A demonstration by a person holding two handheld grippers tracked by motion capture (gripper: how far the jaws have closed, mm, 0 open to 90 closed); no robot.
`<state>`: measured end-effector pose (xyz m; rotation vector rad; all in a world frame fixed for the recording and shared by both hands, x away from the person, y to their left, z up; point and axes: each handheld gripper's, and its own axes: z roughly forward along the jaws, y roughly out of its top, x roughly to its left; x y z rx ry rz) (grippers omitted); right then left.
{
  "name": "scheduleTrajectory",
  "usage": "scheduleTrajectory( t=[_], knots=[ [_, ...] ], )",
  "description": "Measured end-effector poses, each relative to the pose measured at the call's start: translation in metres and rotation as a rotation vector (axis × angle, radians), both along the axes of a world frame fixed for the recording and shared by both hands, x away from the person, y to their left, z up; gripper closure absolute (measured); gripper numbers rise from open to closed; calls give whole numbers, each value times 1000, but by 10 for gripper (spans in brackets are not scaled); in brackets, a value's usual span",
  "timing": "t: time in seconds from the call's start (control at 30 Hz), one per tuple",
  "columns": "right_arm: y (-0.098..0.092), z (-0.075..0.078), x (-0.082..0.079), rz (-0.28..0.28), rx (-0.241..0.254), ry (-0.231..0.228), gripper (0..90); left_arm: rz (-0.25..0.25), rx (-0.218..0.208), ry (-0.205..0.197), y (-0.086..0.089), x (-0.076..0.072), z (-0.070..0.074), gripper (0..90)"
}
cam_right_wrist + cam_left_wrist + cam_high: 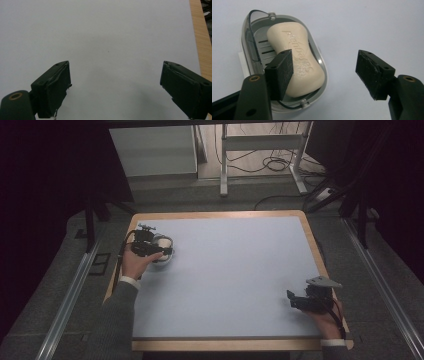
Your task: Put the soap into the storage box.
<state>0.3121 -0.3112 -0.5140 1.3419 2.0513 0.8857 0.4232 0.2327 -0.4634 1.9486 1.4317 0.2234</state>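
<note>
Looking down from the high view, a pale blue bench [225, 275] with a wooden rim is seen. At about ten o'clock on it the left gripper [167, 251] is held over a soap dish [164, 251], which sits near the far left corner. At about four o'clock, well apart from the dish, the right gripper [291, 299] is held low over bare bench, a grey three-cornered plate on top of it.

In the left gripper view, the soap dish [249, 50] is seen at ten o'clock: an oval, clear-walled dish with a grey slotted floor, resting on the bench [367, 27]. A cream bar of soap [294, 45] with raised lettering lies inside it, running from eleven o'clock down toward six. The left gripper [325, 73] is released, its jaws wide apart and nothing pressed between them. One jaw is seen in front of the bar and dish; whether it touches the soap cannot be told. The other jaw stands over bare bench at four o'clock.

In the right gripper view, the right gripper [115, 87] is released as well, its jaws spread wide over bare bench [105, 35]. The wooden rim is seen at two o'clock.
</note>
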Motion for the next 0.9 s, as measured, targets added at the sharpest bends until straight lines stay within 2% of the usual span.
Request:
scheduleTrajectory(
  t=[0.17,0.53,0.7,0.9],
  knots=[
    [0,-1,1,-1,-3,4,93,-23,-2,-13,-1,-7,5,296],
    [5,1,1,12,-5,-1,93,-85,-44,-62,-6,-34,14,284],
    [5,0,1,12,-7,-1,93,-131,-56,-91,-12,-52,15,278],
    [5,0,1,11,-9,-1,93,-179,-68,-100,-17,-76,11,267]
  ],
)
